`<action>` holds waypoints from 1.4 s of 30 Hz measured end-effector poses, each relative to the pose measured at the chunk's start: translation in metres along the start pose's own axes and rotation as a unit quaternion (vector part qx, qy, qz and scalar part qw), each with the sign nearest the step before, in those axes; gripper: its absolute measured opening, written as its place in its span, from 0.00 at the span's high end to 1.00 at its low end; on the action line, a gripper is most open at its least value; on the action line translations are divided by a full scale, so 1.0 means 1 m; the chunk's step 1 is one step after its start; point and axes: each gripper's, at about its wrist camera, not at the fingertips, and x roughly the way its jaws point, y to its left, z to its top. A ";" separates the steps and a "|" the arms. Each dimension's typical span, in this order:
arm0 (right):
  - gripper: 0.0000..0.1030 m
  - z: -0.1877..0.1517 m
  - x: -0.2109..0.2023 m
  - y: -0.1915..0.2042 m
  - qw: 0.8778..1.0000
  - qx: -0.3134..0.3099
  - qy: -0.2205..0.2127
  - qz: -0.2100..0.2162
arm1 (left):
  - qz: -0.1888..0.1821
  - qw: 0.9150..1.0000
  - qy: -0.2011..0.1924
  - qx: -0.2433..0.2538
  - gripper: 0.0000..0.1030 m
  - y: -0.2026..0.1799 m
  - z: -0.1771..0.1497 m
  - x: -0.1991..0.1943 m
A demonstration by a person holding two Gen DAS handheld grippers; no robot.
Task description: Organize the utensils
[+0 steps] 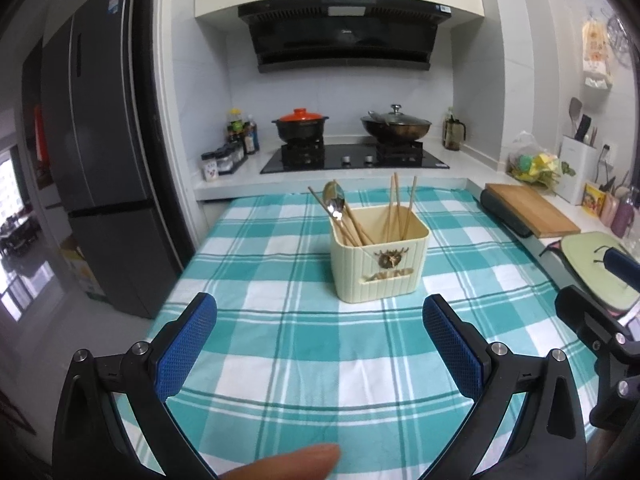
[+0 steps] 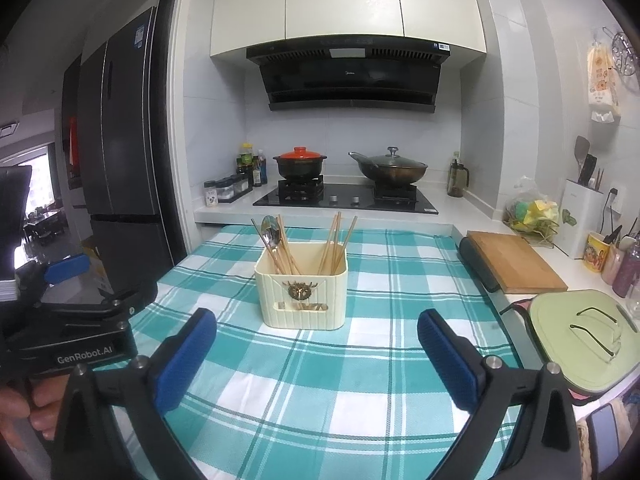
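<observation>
Both the left gripper (image 1: 320, 344) and right gripper (image 2: 317, 354) hang released and empty over the checked tabletop (image 1: 280, 360); chopsticks (image 1: 396, 208) and spoon (image 1: 335, 200) stand in the cream holder (image 1: 380, 264)

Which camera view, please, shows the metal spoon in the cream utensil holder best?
The left wrist view: the metal spoon appears larger, bowl up, against the chopsticks. The right wrist view shows the spoon smaller in the cream utensil holder.

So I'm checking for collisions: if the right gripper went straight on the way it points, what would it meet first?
Probably the cream utensil box, which stands almost dead ahead between the open right gripper fingers. Only bare checked tablecloth lies before it, though depth is hard to judge.
</observation>
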 end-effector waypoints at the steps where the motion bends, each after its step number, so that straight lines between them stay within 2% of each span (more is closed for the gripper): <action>1: 0.01 0.000 0.000 0.001 1.000 0.000 0.000 0.000 | 0.002 1.000 -0.001 0.000 0.00 0.000 -0.001 -0.001; 17: 0.01 -0.004 -0.008 0.014 1.000 0.002 0.001 0.015 | 0.010 1.000 0.006 0.007 0.00 -0.001 -0.005 -0.006; 42: 0.01 -0.002 -0.010 0.024 1.000 -0.011 -0.003 0.014 | 0.012 1.000 0.011 0.007 0.00 0.004 -0.005 -0.006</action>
